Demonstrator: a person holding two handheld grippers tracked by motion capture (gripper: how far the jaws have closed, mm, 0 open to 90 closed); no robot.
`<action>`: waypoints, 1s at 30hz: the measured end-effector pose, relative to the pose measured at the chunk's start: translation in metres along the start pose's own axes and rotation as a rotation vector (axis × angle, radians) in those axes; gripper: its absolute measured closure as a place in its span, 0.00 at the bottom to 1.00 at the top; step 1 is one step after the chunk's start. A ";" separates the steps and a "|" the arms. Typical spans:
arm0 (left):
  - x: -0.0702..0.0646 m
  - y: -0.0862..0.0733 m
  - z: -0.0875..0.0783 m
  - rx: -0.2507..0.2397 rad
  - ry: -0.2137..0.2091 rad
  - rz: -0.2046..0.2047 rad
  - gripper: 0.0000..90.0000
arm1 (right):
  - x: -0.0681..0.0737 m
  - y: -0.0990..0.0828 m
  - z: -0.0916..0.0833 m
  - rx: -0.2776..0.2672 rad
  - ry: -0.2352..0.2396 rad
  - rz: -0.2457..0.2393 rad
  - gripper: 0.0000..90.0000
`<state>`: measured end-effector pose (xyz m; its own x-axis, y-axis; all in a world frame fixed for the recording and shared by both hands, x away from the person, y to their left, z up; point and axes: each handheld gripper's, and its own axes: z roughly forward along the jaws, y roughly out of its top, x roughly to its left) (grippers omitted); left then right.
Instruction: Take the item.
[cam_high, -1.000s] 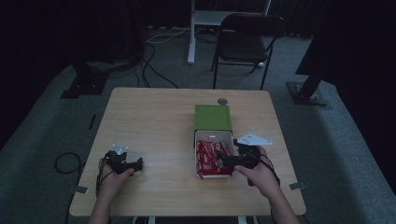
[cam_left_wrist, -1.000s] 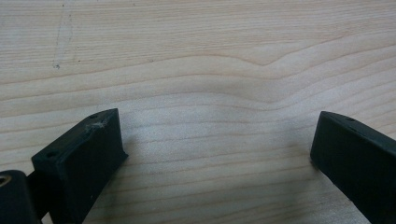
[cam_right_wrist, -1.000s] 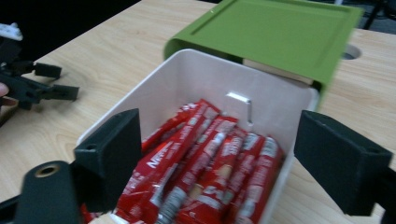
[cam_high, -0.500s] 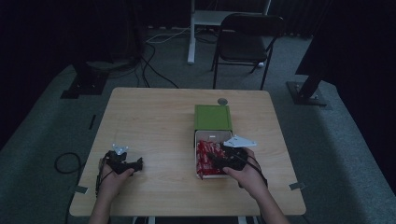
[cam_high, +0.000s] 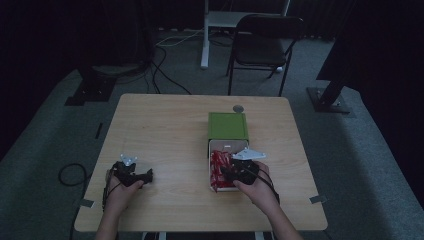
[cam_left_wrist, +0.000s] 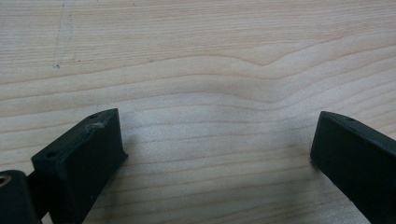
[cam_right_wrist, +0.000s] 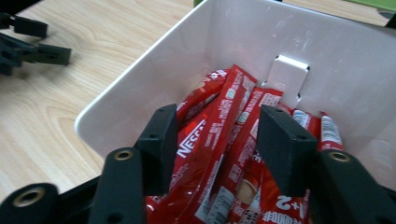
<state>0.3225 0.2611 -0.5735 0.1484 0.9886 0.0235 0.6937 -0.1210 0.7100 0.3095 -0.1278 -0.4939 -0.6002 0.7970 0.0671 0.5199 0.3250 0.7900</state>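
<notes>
A white open box (cam_high: 212, 150) sits right of the table's middle, with several red coffee sachets (cam_right_wrist: 224, 154) in it. Its green lid (cam_high: 227, 126) lies just beyond it. My right gripper (cam_right_wrist: 217, 126) reaches into the box from its right side (cam_high: 226, 174). Its jaws have just been closing and stand half apart, with two or three sachets between the pads and no firm grip visible. My left gripper (cam_high: 145, 176) rests near the front left of the table. Its jaws (cam_left_wrist: 217, 135) stand wide open over bare wood.
A small round grey disc (cam_high: 238, 108) lies on the table beyond the green lid. A dark chair (cam_high: 265, 45) and a white stand (cam_high: 205, 40) are behind the table. Cables (cam_high: 165, 70) run over the floor at the left.
My right hand has moved left and down, bringing its gripper from the box's right edge in over the sachets. The left hand has stayed put.
</notes>
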 end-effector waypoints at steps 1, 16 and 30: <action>0.000 0.000 0.000 0.000 0.000 -0.001 0.04 | 0.000 0.000 0.001 0.004 0.000 -0.002 0.56; 0.000 0.000 0.000 0.000 0.000 -0.001 0.04 | 0.002 -0.005 0.015 0.080 -0.005 0.027 0.63; 0.000 0.000 0.000 -0.001 0.000 -0.001 0.04 | -0.005 -0.005 0.006 0.052 -0.009 0.083 0.91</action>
<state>0.3225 0.2611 -0.5735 0.1479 0.9887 0.0229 0.6934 -0.1202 0.7104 0.3136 -0.1304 -0.5020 -0.5484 0.8267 0.1257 0.5990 0.2835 0.7489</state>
